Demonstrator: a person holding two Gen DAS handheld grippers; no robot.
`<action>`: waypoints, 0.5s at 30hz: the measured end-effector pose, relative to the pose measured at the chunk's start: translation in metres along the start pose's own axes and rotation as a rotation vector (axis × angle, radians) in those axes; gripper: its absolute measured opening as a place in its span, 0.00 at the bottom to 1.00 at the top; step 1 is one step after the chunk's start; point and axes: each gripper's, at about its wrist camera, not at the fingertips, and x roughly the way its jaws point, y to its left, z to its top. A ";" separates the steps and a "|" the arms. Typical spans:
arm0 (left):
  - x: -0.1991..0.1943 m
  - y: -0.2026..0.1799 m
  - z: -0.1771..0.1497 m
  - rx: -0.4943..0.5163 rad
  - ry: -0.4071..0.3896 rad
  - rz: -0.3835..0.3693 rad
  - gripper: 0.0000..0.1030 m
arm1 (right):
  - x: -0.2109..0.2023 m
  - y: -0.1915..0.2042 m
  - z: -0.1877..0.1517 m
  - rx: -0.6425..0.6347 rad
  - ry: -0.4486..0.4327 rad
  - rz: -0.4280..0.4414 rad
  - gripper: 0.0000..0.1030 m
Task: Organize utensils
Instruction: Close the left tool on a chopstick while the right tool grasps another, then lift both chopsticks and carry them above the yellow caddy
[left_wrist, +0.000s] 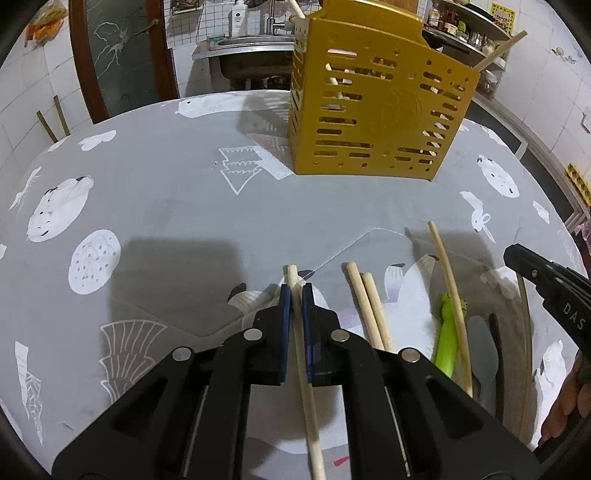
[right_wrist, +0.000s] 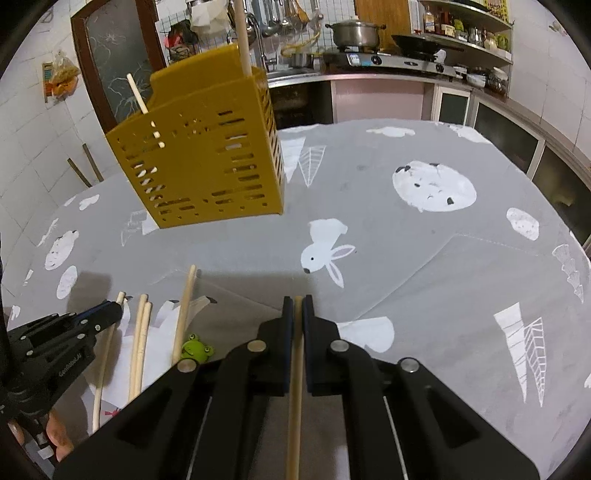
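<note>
A yellow slotted utensil holder (left_wrist: 376, 110) (right_wrist: 207, 155) stands on the grey tablecloth at the far side, with chopsticks (right_wrist: 242, 37) sticking out of it. My left gripper (left_wrist: 295, 291) is shut on a pale wooden chopstick (left_wrist: 310, 406) low over the cloth. My right gripper (right_wrist: 298, 302) is shut on another chopstick (right_wrist: 295, 406). Between the two grippers lie a pair of chopsticks (left_wrist: 365, 306) (right_wrist: 140, 339), a longer single one (left_wrist: 450, 306) (right_wrist: 184, 310) and a green frog-topped utensil (left_wrist: 447, 332) (right_wrist: 197, 349). Each gripper shows at the edge of the other's view: the right gripper (left_wrist: 546, 284), the left gripper (right_wrist: 99, 314).
The table (right_wrist: 424, 295) has a grey cloth with white animal prints. A dark utensil (left_wrist: 495, 350) lies beside the frog one. Behind the table are a steel sink (left_wrist: 251, 48), a stove with a pot (right_wrist: 354, 33) and shelves with jars (right_wrist: 465, 29). A hand (right_wrist: 55, 432) holds the left gripper.
</note>
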 end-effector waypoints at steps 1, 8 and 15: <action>-0.002 0.000 0.000 0.000 -0.005 0.002 0.05 | -0.001 0.000 0.000 0.000 -0.002 0.003 0.05; -0.024 0.005 0.001 -0.014 -0.065 0.022 0.05 | -0.016 -0.001 0.002 -0.003 -0.047 0.023 0.05; -0.070 0.009 -0.002 -0.015 -0.212 0.057 0.04 | -0.046 0.000 0.006 -0.009 -0.140 0.048 0.05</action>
